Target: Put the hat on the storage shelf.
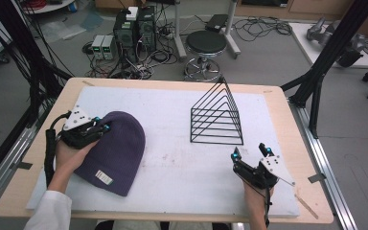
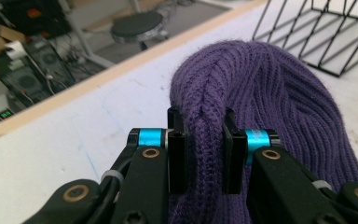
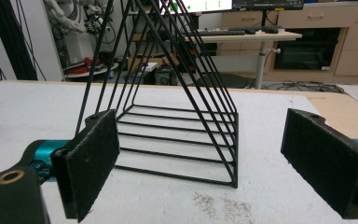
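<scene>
At table's left, left gripper [image 1: 100,125] pinches the purple beanie [image 2: 261,93]; right gripper [image 1: 251,152], seemingly hovering, gapes.

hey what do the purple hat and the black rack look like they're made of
Hat: knitted yarn, probably wool or acrylic; ribbed stitches and soft fuzz show, matte. Rack: thin metal wire, likely painted or coated black; straight rigid rods with a slight sheen.

- Left gripper [image 1: 106,127]: black body, blue bands, brass screws, grey dotted plate, black cable.
- Right gripper [image 1: 251,153]: black, rough dark pads, blue bands.
- White sleeve [image 1: 50,211].
</scene>
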The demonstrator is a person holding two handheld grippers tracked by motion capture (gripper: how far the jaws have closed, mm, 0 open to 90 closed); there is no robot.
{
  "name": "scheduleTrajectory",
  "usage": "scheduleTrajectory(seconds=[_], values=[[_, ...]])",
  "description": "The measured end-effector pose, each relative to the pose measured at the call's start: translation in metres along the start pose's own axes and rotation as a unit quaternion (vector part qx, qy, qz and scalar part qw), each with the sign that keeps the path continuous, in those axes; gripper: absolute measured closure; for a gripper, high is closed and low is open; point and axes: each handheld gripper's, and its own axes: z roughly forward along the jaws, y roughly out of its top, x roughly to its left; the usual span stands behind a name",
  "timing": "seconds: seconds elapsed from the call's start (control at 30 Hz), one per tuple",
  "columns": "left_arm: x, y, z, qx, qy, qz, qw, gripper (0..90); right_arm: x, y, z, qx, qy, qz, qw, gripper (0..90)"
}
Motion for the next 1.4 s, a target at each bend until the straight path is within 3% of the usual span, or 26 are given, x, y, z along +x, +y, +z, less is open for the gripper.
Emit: scheduleTrajectory(seconds=[0.17, 0.33, 0.47, 0.6, 0.7, 0.87, 0.9, 1.07, 1.17, 1.33, 1.4], values=[[-0.002, 0.005, -0.012, -0.057, 0.022, -0.017, 0.998, 76.9, 0.0, 0.0, 0.0, -0.001, 0.0, -0.003, 1.0, 10.7], [-0.004, 0.009, -0.022, -0.117, 0.045, -0.029, 0.9917, 76.9, 0.001, 0.0, -0.001, -0.006, -0.005, -0.005, 1.0, 10.7], [-0.01, 0.014, -0.029, -0.164, 0.061, -0.024, 0.9843, 76.9, 0.001, 0.0, -0.001, -0.005, -0.006, -0.004, 1.0, 10.7], [-0.016, 0.022, -0.035, -0.192, 0.073, -0.023, 0.9783, 76.9, 0.001, 0.0, -0.002, -0.009, -0.008, -0.003, 0.9999, 10.8], [-0.02, 0.03, -0.041, -0.221, 0.083, -0.025, 0.9715, 76.6, 0.001, 0.001, -0.003, -0.011, -0.011, 0.0, 0.9999, 10.7], [-0.028, 0.037, -0.048, -0.273, 0.098, -0.039, 0.9563, 76.6, 0.002, 0.002, -0.006, -0.024, -0.022, 0.002, 0.9995, 10.7], [-0.029, 0.039, -0.05, -0.277, 0.099, -0.039, 0.9549, 76.6, 0.002, 0.002, -0.006, -0.025, -0.022, 0.003, 0.9994, 10.7], [-0.031, 0.05, -0.054, -0.291, 0.091, -0.039, 0.9516, 76.5, 0.005, 0.003, -0.007, -0.037, -0.013, 0.006, 0.9992, 10.7], [-0.032, 0.054, -0.056, -0.3, 0.079, -0.046, 0.9495, 76.6, 0.017, 0.008, -0.008, -0.059, 0.001, 0.007, 0.9983, 10.7], [-0.037, 0.059, -0.054, -0.311, 0.068, -0.049, 0.9465, 76.5, 0.04, 0.018, -0.004, -0.076, 0.044, 0.009, 0.9961, 10.7], [-0.04, 0.063, -0.053, -0.313, 0.065, -0.049, 0.9462, 76.5, 0.052, 0.025, -0.002, -0.093, 0.072, 0.003, 0.9931, 10.7]])
